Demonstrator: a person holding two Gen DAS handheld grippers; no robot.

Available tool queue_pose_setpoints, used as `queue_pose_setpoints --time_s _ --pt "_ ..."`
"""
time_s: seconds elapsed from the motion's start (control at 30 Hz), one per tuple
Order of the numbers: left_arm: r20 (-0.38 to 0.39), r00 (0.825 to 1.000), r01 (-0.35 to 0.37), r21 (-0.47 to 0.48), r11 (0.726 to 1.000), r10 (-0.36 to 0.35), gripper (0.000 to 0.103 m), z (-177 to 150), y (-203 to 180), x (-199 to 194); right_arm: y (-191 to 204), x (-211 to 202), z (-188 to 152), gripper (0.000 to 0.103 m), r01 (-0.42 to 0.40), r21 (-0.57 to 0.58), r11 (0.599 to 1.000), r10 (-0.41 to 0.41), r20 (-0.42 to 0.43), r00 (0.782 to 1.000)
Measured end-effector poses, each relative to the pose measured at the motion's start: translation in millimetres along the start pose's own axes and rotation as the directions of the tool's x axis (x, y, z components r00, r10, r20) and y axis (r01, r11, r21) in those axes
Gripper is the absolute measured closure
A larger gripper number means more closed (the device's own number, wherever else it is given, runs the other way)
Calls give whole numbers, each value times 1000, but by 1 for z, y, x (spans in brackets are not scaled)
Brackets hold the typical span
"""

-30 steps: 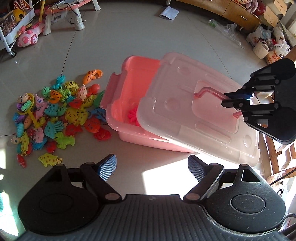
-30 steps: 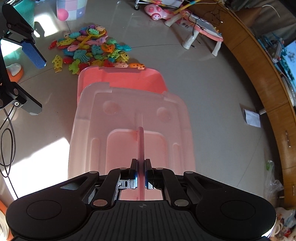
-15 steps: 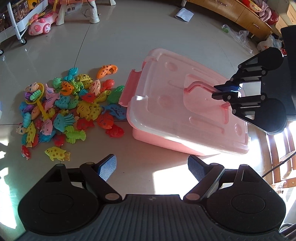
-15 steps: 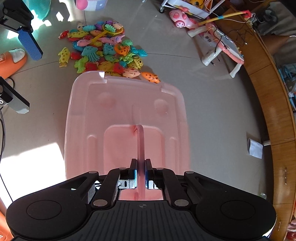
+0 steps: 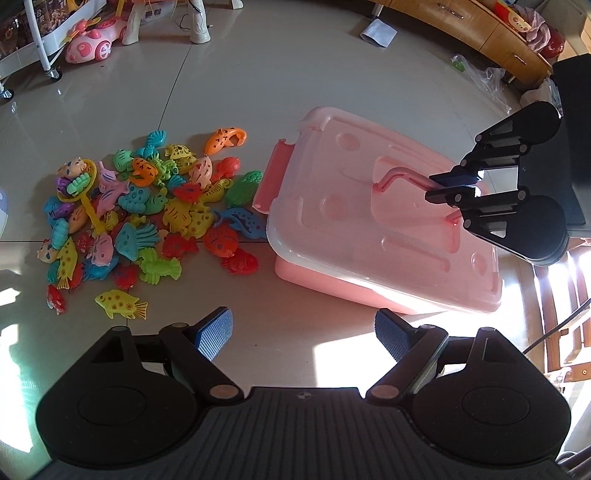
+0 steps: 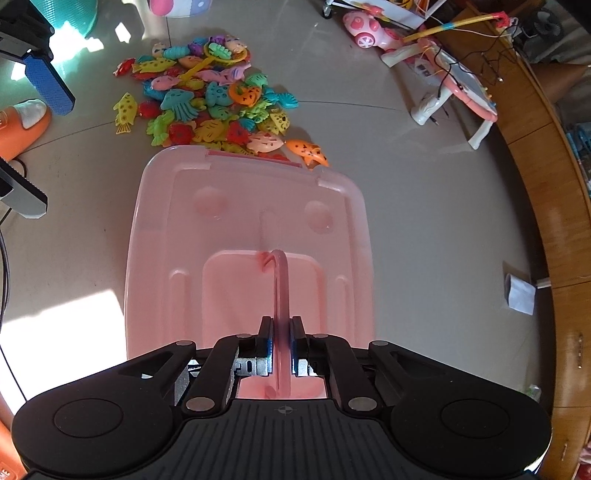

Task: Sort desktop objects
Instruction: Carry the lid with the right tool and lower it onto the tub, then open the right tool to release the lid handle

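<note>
Toys are lying in a loose heap on the floor at the left of the left wrist view: plastic fish, lobsters, a jellyfish etc., w/ a small yellow net resting on the pile's left part. One yellow spotted fish is sitting a bit apart at the near edge of the heap, & an orange fish is lying at the far edge. The right side of the heap is reaching up to the box.

Just right of the toys, a pink box is standing on the floor, w/ a clear lid lying over it, covering the opening. A pink latch flap is sticking out at the box end nearest the toys. Whether the lid is fully seated, can't tell.

Near the bottom of the same view, the left gripper is hovering over bare floor in front of the box, its blue-padded fingers spread wide apart & holding nothing.

Further right, the right gripper is reaching over the lid from the far right. Its fingers are pressing closed on the lid's pink handle, which is standing up from the recessed middle panel; the right wrist view is showing the handle pinched squarely between both pads.

Past the box, in the right wrist view, a pink toy car & a wooden cabinet are sitting along the room's edge.
</note>
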State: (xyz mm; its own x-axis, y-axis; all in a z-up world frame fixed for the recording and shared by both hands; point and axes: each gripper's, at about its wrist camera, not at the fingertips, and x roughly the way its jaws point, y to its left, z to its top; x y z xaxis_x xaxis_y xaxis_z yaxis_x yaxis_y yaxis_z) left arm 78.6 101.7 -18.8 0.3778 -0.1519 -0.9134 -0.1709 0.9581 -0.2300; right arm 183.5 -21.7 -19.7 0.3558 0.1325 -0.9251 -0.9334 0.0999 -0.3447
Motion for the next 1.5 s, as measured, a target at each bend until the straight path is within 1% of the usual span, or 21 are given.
queue_pose_setpoints --time_s 0.2,0.43,0.6,0.67,0.8,0.9,1.0,1.2,1.27,1.33,1.43,1.5 --pt "-1 1000 -2 8 1000 2 17 0 1 -2 -2 3 -2 96 -14 33 999 14 -4 1000" --pt "2 1000 -14 1 1000 14 17 -1 5 -4 -3 4 -2 96 -15 57 998 15 -10 1000" --pt "5 1000 -14 14 1000 14 17 -1 3 -6 -2 -1 -1 95 -5 68 998 6 -10 1000" --pt "7 1000 -16 19 1000 16 17 -2 2 -6 -3 -5 -1 91 3 74 997 -3 2 1000" --pt "8 1000 -21 27 999 21 17 -3 1 -8 -5 -14 0 88 15 87 996 -17 21 1000" --pt "9 1000 -28 33 999 28 17 -3 0 -9 -4 -22 -1 82 31 92 995 -35 36 999" --pt "10 1000 -27 36 999 27 17 -4 -2 -10 -6 -30 -4 81 29 109 994 -35 50 998" --pt "14 1000 -23 65 998 22 17 -6 -10 -12 -8 -43 -16 81 67 149 986 -77 63 995" --pt "12 1000 -29 72 997 28 17 -7 -11 -11 -8 -48 -22 81 86 176 981 -99 64 993" --pt "9 999 -34 72 997 33 17 -7 -12 -11 -11 -52 -28 81 98 228 969 -114 60 992" --pt "11 999 -43 72 996 42 17 -7 -13 -11 -14 -59 -38 81 117 326 938 -140 47 989" --pt "17 999 -44 74 996 43 17 -7 -15 -13 -14 -65 -46 81 120 397 910 -149 43 988"
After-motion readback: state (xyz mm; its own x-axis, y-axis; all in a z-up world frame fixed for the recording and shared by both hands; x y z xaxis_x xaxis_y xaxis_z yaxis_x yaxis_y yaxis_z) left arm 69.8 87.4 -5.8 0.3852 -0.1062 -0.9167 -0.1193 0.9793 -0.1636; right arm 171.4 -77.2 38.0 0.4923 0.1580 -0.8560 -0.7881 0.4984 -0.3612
